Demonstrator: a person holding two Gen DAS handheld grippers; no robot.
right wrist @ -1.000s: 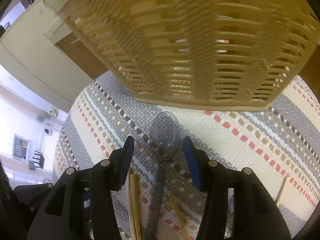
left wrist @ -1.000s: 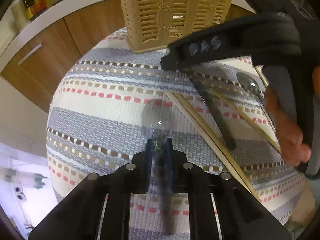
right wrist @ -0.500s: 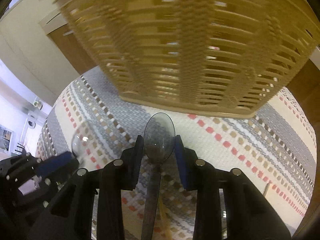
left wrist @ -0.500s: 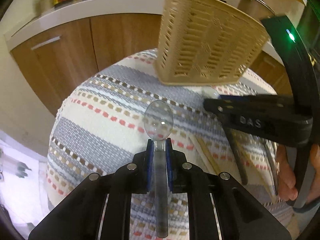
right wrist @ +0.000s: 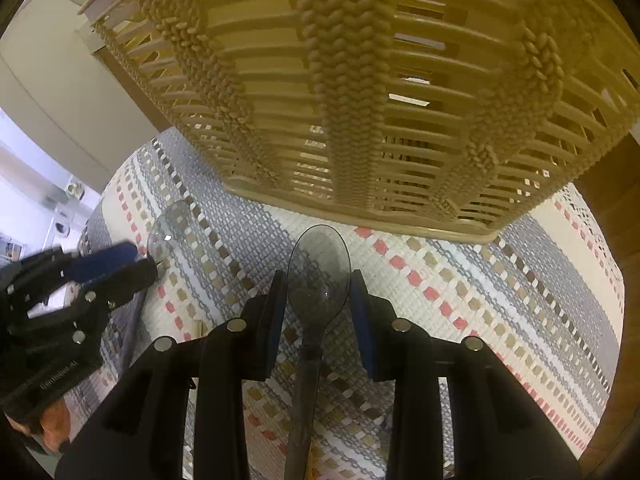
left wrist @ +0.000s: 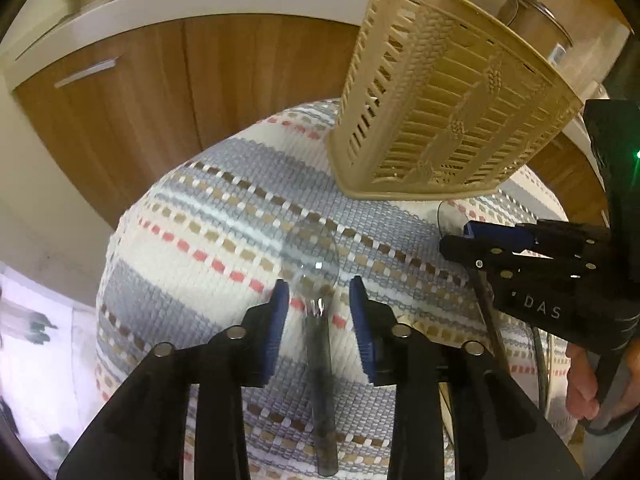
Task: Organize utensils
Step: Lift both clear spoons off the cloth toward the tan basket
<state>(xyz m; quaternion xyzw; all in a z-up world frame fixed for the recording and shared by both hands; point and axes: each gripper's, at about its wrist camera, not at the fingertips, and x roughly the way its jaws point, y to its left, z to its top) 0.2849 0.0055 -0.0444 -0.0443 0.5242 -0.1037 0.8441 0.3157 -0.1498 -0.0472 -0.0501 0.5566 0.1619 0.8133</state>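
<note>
A beige slatted plastic basket (left wrist: 436, 120) stands near the far edge of the woven striped cloth (left wrist: 208, 216). The left gripper (left wrist: 319, 312), clamped on a clear plastic spoon (left wrist: 316, 280) half a second ago, has just been opening, its pads now clear of the blurred neck. The right gripper (right wrist: 319, 304) has narrowed onto a smoky translucent spoon (right wrist: 318, 272), whose handle end is cut off.
</note>
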